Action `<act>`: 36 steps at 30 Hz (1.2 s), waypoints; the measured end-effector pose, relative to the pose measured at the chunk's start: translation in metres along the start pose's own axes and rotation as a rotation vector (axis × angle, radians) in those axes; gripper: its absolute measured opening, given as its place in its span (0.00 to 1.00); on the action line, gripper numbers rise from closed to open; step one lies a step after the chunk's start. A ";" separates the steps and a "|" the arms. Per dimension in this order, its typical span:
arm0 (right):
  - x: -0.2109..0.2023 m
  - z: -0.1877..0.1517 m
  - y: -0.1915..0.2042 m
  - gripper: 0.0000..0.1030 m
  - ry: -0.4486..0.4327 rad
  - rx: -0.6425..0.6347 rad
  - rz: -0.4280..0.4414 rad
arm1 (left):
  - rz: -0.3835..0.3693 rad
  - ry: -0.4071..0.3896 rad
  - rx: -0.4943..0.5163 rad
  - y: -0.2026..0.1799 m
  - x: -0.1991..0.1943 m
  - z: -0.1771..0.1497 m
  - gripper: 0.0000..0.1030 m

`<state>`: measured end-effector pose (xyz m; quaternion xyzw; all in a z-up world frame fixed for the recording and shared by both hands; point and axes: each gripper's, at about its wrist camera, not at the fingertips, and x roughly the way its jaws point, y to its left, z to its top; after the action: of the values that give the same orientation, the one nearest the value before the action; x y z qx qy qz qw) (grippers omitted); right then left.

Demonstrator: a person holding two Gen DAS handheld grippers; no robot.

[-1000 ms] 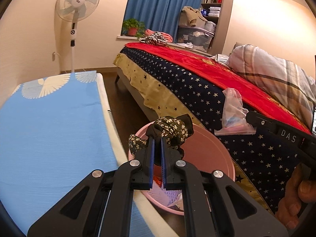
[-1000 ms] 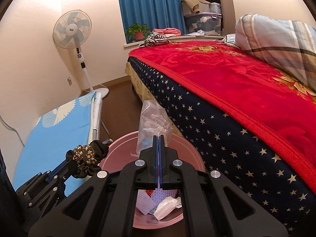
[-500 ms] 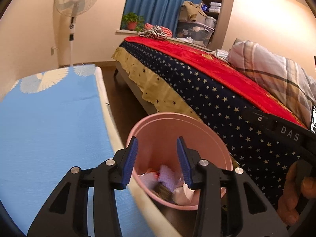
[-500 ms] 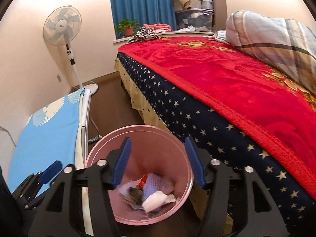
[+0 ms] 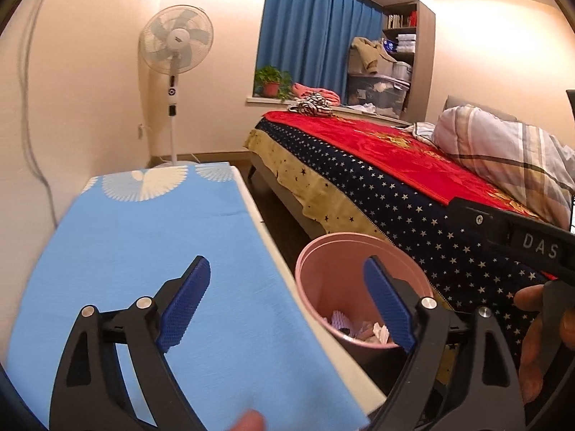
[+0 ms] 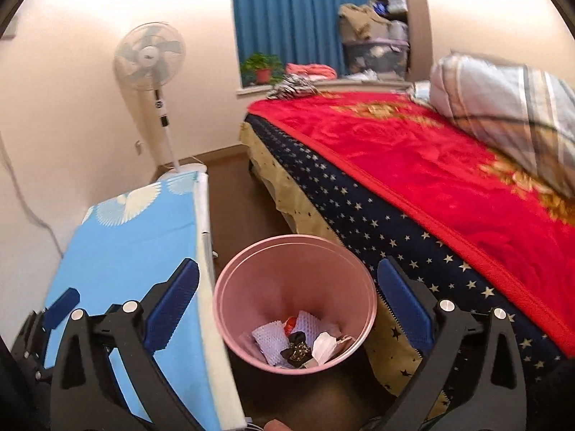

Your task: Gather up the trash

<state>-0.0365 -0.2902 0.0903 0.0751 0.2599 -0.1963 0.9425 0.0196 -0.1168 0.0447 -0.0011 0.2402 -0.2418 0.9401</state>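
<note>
The bed [image 6: 413, 165] fills the view from 12 to 4 o'clock, with the blue tabletop [image 5: 143, 251] at 9. The pink bin [image 6: 294, 251] stands between them, holding the trash [image 6: 300, 341]. Left tongs [image 5: 287, 301] and right tongs [image 6: 287, 305] are opening, nothing between them.

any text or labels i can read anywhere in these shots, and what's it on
"DAS": white letters on the black body of the right gripper, at the right edge of the left wrist view.
Standing fan: a small badge on its hub and marks on its control panel, too small to read.
Shelf: book spines, too small to read.
Nothing else legible.
</note>
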 end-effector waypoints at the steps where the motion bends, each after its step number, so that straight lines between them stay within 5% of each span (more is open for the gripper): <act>1: -0.004 -0.002 0.003 0.95 0.000 -0.005 0.005 | 0.006 0.001 -0.006 0.003 -0.005 -0.002 0.82; 5: -0.026 -0.011 0.010 0.95 -0.021 0.007 0.025 | 0.058 -0.013 -0.035 0.014 -0.028 -0.008 0.93; 18: -0.045 -0.052 0.045 0.95 0.000 -0.117 0.038 | 0.246 -0.014 -0.060 0.034 -0.094 -0.042 0.93; 26: -0.038 -0.063 0.060 0.95 0.045 -0.141 0.065 | 0.328 0.016 -0.116 0.055 -0.097 -0.054 0.93; 36: -0.035 -0.069 0.078 0.95 0.051 -0.173 0.081 | 0.342 0.024 -0.130 0.064 -0.095 -0.056 0.93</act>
<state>-0.0637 -0.1903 0.0531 0.0089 0.2964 -0.1328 0.9458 -0.0495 -0.0107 0.0302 -0.0183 0.2631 -0.0625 0.9626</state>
